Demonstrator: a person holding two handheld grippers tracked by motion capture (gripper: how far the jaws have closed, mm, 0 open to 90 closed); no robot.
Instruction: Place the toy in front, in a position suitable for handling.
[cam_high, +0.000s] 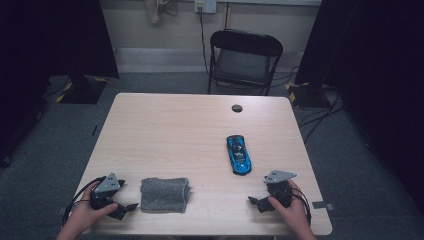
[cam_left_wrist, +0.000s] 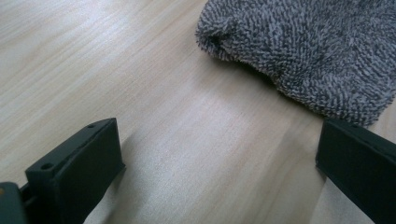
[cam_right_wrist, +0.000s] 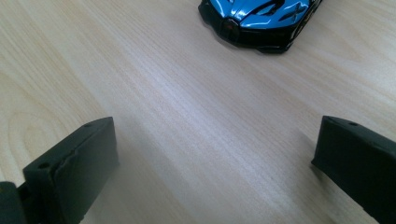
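A blue and black toy car (cam_high: 238, 154) (cam_right_wrist: 261, 19) lies on the wooden table (cam_high: 175, 135), right of centre. A folded grey cloth (cam_high: 164, 194) (cam_left_wrist: 308, 51) rests near the front edge at the left. My left gripper (cam_high: 125, 207) (cam_left_wrist: 217, 168) sits on the table just left of the cloth, jaws wide apart and empty. My right gripper (cam_high: 256, 202) (cam_right_wrist: 215, 163) rests near the front right, below the car, also open with bare table between its jaws. A hand holds each gripper.
A black folding chair (cam_high: 243, 60) stands behind the table's far edge. A round cable hole (cam_high: 237, 108) is near the back of the table. Dark curtains flank both sides, and cables lie on the floor at the right.
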